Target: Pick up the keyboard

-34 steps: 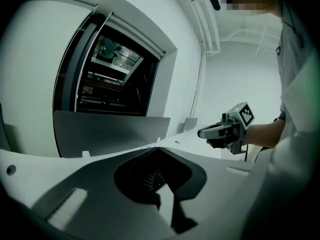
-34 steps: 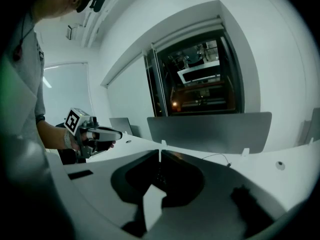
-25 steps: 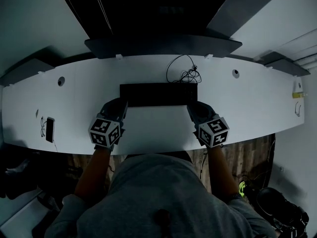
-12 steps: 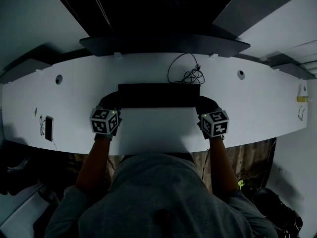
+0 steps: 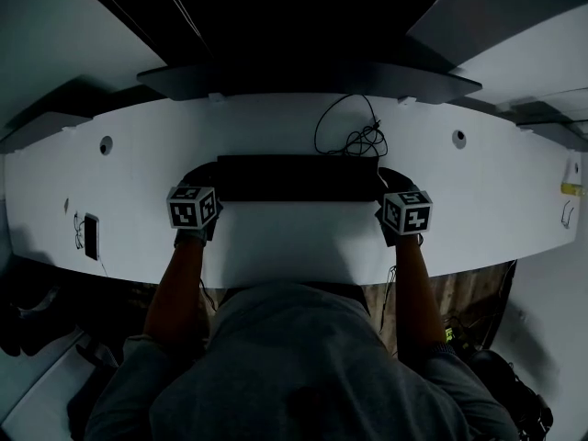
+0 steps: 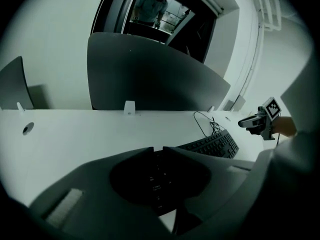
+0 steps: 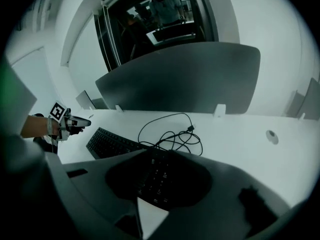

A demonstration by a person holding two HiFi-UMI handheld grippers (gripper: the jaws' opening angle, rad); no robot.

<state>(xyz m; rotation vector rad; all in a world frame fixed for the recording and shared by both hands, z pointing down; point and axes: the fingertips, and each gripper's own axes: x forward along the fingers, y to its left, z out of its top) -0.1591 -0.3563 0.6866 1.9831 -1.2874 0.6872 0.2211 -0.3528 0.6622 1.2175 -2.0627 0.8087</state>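
Keyboard point(image 5: 299, 177) runs 9-to-3 o'clock; L gripper point(image 5: 206, 180) at its 9 end, R gripper point(image 5: 390, 182) at 3. Both jaws just opening, slightly apart, nothing clamped.

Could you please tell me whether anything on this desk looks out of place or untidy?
Only the cable: it lies in a loose tangle on the desk just behind the keyboard, with its plug end seemingly lying free. The keyboard sits square to the desk edge; nothing looks spilled or damaged.
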